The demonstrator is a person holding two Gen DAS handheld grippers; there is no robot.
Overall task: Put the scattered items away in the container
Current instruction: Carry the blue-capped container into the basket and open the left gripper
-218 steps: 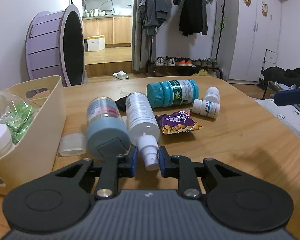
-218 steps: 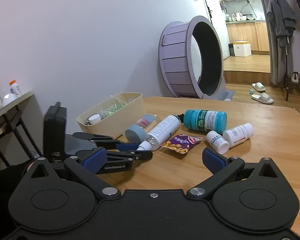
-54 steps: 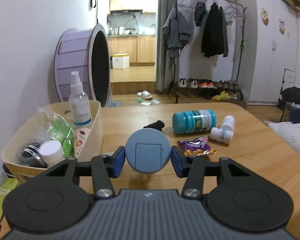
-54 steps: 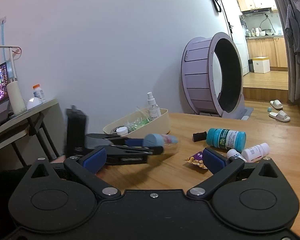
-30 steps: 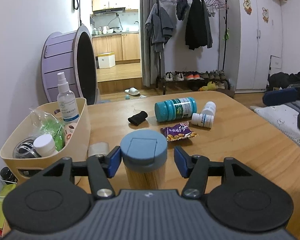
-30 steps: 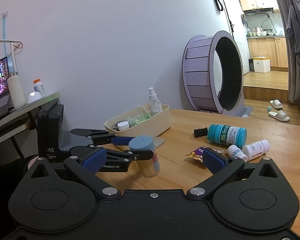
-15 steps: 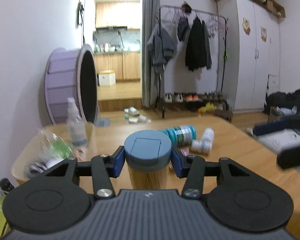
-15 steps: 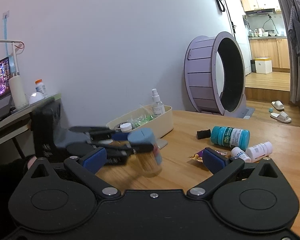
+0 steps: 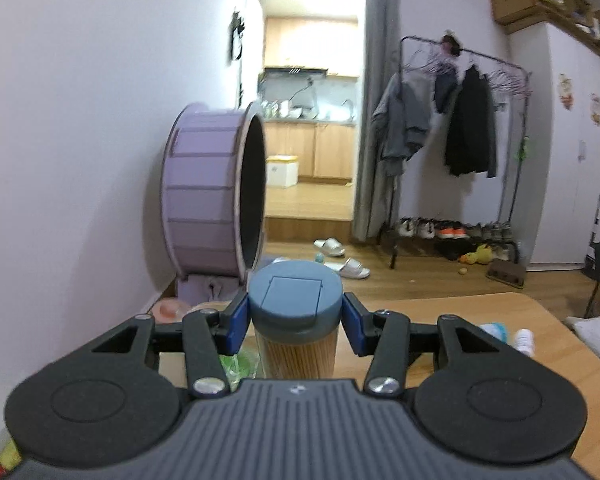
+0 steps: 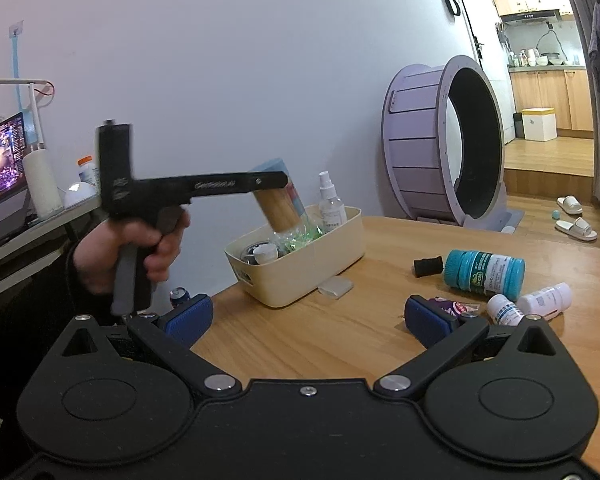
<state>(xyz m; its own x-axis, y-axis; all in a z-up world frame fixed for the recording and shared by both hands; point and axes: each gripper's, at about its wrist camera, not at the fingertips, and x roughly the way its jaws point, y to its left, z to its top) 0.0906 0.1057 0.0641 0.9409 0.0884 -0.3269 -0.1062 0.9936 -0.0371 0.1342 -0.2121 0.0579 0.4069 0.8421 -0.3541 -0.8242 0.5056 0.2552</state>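
lifted off the table since a second ago, the jar (image 10: 279, 199) now hangs tilted over the bin (image 10: 300, 276), the left gripper (image 9: 295, 322) clamped on its grey lid. right gripper (image 10: 307, 316) gapes wide, empty, above the table (image 10: 340, 332).

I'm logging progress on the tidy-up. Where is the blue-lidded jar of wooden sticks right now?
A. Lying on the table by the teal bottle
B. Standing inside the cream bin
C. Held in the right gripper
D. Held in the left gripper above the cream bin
D: the left gripper clamps the jar by its lid, in the air over the cream bin.
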